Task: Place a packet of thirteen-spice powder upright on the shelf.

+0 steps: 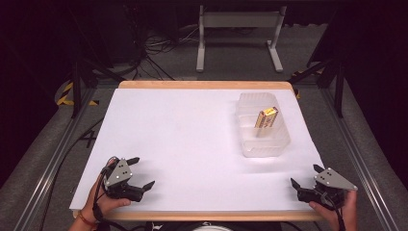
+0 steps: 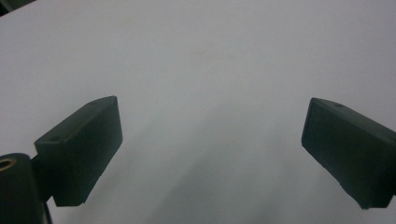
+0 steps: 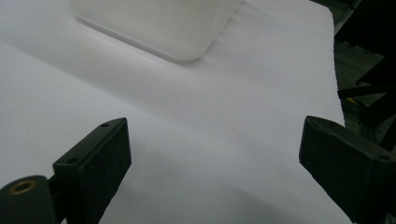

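white table [image 1: 183,134], packet [image 1: 267,117] in tub [image 1: 284,139]

A white table [image 1: 192,139] with a wooden rim spans the middle of the frame; a grey metal stand [image 1: 238,33] and tangled cables [image 1: 161,45] (on dark carpet) occupy the top.

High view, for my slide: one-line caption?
Both open grippers, left and right, rest near a clear tub holding a yellow packet.

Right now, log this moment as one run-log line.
left gripper: open, empty, near table edge | right gripper: open, empty | yellow packet: standing in clear container | table: white
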Demonstrator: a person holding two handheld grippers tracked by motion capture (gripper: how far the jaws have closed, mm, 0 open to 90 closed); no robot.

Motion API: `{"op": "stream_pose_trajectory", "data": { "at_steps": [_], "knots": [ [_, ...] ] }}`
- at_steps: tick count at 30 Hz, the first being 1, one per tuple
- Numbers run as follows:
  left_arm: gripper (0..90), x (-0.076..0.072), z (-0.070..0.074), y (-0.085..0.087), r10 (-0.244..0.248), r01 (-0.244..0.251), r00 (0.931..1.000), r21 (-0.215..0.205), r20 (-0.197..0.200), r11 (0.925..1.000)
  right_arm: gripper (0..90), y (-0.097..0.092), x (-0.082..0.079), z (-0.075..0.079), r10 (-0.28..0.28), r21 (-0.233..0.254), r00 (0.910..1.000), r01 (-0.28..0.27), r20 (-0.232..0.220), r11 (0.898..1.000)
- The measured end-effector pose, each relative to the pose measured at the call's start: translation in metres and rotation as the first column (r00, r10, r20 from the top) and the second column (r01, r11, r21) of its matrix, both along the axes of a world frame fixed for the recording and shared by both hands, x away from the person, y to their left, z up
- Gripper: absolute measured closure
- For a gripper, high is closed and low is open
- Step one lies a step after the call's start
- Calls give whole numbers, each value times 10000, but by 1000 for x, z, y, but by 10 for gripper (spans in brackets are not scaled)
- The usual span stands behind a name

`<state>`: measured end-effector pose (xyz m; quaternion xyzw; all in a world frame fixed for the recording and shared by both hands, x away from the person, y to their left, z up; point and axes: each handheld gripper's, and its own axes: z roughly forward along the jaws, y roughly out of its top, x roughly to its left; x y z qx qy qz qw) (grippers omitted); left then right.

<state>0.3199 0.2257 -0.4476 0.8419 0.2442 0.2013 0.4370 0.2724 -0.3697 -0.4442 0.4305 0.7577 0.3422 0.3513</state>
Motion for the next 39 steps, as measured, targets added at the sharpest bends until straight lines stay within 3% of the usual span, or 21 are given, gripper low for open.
{"op": "stream_pose_trajectory", "data": {
  "at_steps": [11, 16, 39],
  "knots": [
    [59, -3, 0, 3, 44, -44, 10000, -67, 26, 10000, 98, 4, -1, 4, -75, -191, 9998, 79, 206, 9998],
    [57, -1, -1, 2, 77, -78, 10000, -61, -63, 10000, 97, 7, 0, 2, -165, -573, 9996, 177, 212, 9982],
    [57, 5, -1, -2, 15, -14, 10000, 72, -84, 10000, 98, 10, -2, 2, -199, -567, 9995, 212, 237, 9982]
  ]
}}
